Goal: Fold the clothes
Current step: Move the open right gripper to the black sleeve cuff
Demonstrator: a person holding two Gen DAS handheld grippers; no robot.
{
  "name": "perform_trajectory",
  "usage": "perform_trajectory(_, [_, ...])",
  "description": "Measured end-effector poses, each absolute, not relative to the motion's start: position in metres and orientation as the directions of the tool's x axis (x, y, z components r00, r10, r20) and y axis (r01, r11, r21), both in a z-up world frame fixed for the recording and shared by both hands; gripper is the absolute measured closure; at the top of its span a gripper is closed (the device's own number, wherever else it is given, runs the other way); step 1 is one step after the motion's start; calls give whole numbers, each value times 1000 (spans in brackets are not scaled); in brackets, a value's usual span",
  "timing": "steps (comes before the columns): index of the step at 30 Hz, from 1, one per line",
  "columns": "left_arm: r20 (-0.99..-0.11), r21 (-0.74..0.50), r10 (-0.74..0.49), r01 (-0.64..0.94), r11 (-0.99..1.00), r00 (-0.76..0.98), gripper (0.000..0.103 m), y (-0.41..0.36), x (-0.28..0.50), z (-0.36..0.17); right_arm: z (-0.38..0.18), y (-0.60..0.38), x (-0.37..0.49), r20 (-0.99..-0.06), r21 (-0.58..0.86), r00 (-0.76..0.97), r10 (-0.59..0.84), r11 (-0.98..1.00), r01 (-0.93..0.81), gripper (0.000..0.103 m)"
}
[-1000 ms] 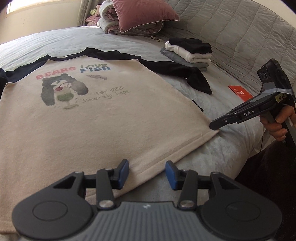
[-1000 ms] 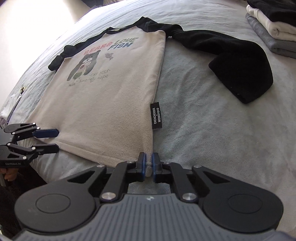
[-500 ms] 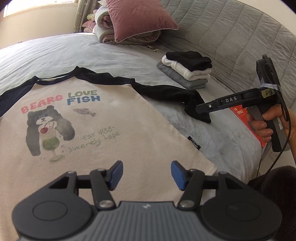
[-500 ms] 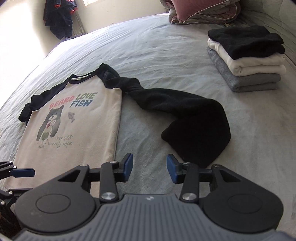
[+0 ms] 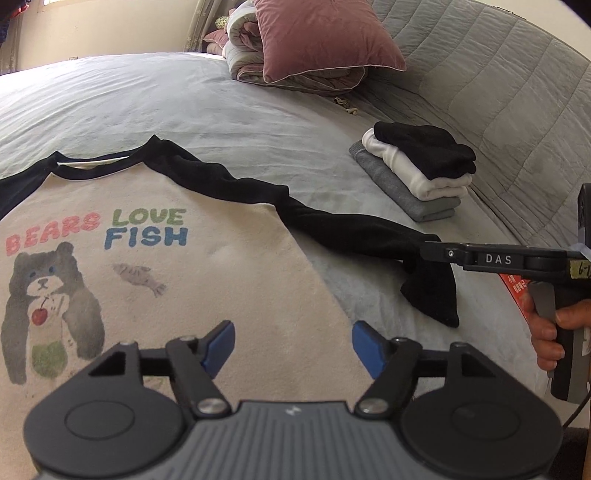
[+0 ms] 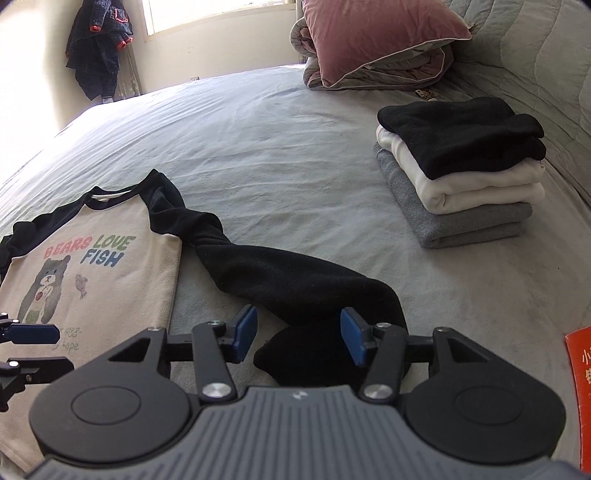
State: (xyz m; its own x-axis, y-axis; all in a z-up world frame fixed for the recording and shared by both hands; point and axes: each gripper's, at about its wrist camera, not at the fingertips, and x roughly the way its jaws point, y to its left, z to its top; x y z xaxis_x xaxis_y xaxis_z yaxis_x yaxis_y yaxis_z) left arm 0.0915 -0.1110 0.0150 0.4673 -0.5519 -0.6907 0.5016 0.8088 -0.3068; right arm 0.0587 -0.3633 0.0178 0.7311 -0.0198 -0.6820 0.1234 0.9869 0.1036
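Left hand-held gripper (image 5: 291, 345): held low over the shirt (image 5: 155, 280), pointing forward toward the collar. Blue pads wide apart, nothing between them. It hovers above the right half of the shirt body, near its edge.

Right hand-held gripper (image 6: 298, 336): held level above the end of the black sleeve (image 6: 295, 284), pointing toward the headboard end of the bed (image 6: 258, 140). Pads wide apart, grasping nothing; the sleeve cuff lies under and between them. Contact with the fabric cannot be determined. In the left wrist view the gripper comes in from the right, horizontal, with its tip over the cuff, and the person's right hand (image 5: 554, 328) is wrapped around the grip.

Shirt: cream body with black raglan sleeves, laid flat and print-up on the bed. Print reads "BEARS LOVE FISH" with a bear and a fish. The right-side sleeve trails outward, twisted near the shoulder, with its cuff folded over.

Folded stack (image 6: 461, 170): grey at the bottom, white in the middle, black on top; well apart from the shirt. Pink pillow (image 6: 380, 33) rests on a rolled quilt at the far end. Red card (image 6: 580, 398) lies at the bed's edge.
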Motion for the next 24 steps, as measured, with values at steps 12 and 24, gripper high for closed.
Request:
perform_trajectory(12, [-681,-357,-569,471,807,460,32,-143,117,11,17,-404,51,-624,123,770,-132,957,263,42])
perform_trajectory(24, [-651,-455,-622,431,779,435,33,-160,143,15,0,-428,56,-633,214,772,-57,945,246,42])
